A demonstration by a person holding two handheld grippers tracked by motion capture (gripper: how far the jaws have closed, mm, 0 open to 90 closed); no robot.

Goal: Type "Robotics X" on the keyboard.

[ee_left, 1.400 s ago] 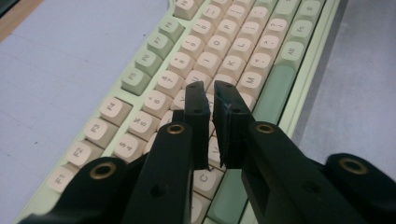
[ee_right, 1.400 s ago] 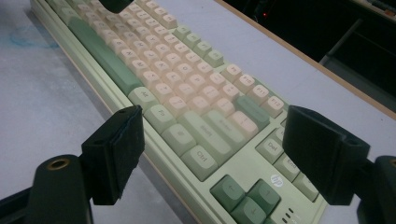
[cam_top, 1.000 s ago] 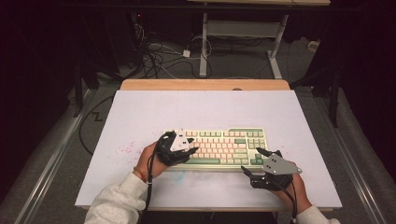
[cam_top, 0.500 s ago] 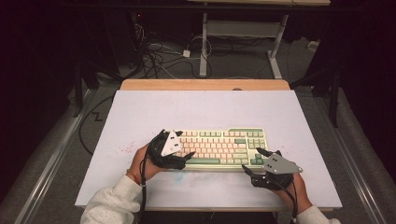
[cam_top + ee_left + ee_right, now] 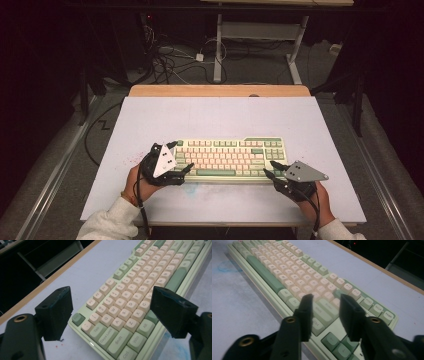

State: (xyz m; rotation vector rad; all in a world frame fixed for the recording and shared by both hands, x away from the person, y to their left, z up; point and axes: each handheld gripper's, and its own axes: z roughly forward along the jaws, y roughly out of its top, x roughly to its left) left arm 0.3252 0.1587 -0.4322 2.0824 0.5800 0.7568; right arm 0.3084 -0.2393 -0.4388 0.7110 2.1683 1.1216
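A pale green keyboard with cream and green keycaps [image 5: 230, 157] lies flat on the light grey worktop [image 5: 220, 117], in the near half of it and a little right of the middle, with its long side parallel to the near edge. The left gripper [image 5: 181, 156] is at the left end of the keyboard, held by the person's left hand [image 5: 137, 182], and its grey three-cornered plate [image 5: 163, 160] stands tilted up. Its fingers [image 5: 56, 312] are wide apart: in the left gripper view one finger is over the worktop just beside the upper left corner of the keyboard, and the other is over the lower edge near the Alt key, so the left end of the keyboard is between them. I cannot tell if the fingers touch the keyboard. The right gripper [image 5: 271, 168] is at the lower right corner of the keyboard, held by the right hand [image 5: 317, 200], with its plate nearly flat. Its fingers [image 5: 305, 312] are apart, but with a smaller gap, and in the right gripper view they are above the keys near the right Ctrl and the arrow keys; nothing is clamped between them. A strip of light wood [image 5: 220, 90] shows at the far edge of the worktop. On the floor behind it lie dark cables [image 5: 175, 60], near the white metal legs of another table [image 5: 260, 35]. A faint blue stain [image 5: 227, 266] is on the worktop in front of the keyboard.
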